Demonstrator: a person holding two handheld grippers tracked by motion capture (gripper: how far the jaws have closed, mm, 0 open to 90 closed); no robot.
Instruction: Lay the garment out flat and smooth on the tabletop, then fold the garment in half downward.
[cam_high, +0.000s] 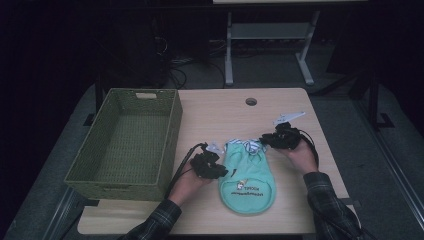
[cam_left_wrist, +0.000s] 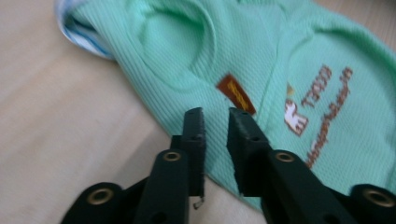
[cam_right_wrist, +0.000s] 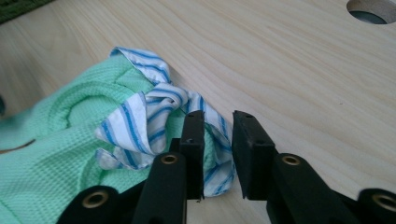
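Observation:
A small mint-green garment (cam_high: 247, 181) with printed lettering and blue-and-white striped trim (cam_high: 251, 146) lies flat on the wooden table (cam_high: 220, 112). At its left edge my left gripper (cam_high: 221, 171) is narrowly open. In the left gripper view, the left gripper (cam_left_wrist: 216, 122) hovers over the green cloth (cam_left_wrist: 280, 56) just below an orange label (cam_left_wrist: 236, 93). My right gripper (cam_high: 263, 140) sits at the garment's upper right corner. There the right gripper (cam_right_wrist: 218, 128) is narrowly open, with the bunched striped trim (cam_right_wrist: 154, 112) lying in the gap between the jaws.
A green woven basket (cam_high: 173, 131) stands on the left half of the table, open and with nothing in it. A round cable hole (cam_high: 251, 101) is at the table's far middle. A desk frame (cam_high: 229, 50) and cables lie on the dark floor beyond.

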